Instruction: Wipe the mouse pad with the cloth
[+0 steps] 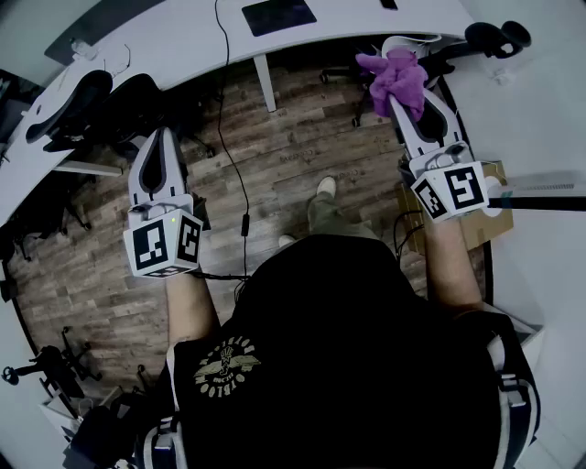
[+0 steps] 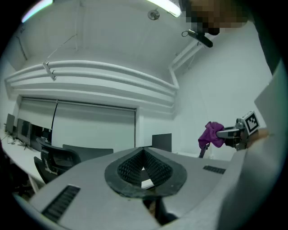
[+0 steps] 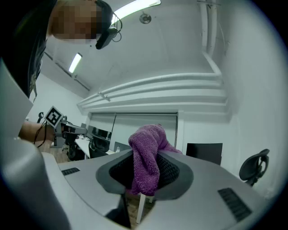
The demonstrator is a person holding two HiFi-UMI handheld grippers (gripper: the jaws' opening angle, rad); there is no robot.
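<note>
The person stands on a wood-plank floor and holds two grippers out in front, one in each hand, well apart from each other. The left gripper is raised over the floor on the left side. In the left gripper view its two jaws are pressed together at the tips, with nothing between the ribbed black pads. The right gripper reaches toward the desk edge at the upper right. Its jaws pinch the single purple cloth, which bunches up over the tips and hangs down between the pads in the right gripper view. Each gripper carries one marker cube: the left cube sits just above the left wrist and the right cube just above the right wrist. The one mouse pad, a dark rectangle, lies flat on the curved white desk at the top of the head view. It is apart from both grippers and the cloth does not touch it. At least three black office chairs can be counted. Two stand side by side at the desk's left stretch and a third stands near the top right corner. One black cable runs from the desk down across the floor toward the person's feet. One brown box sits on the floor below the right gripper.
</note>
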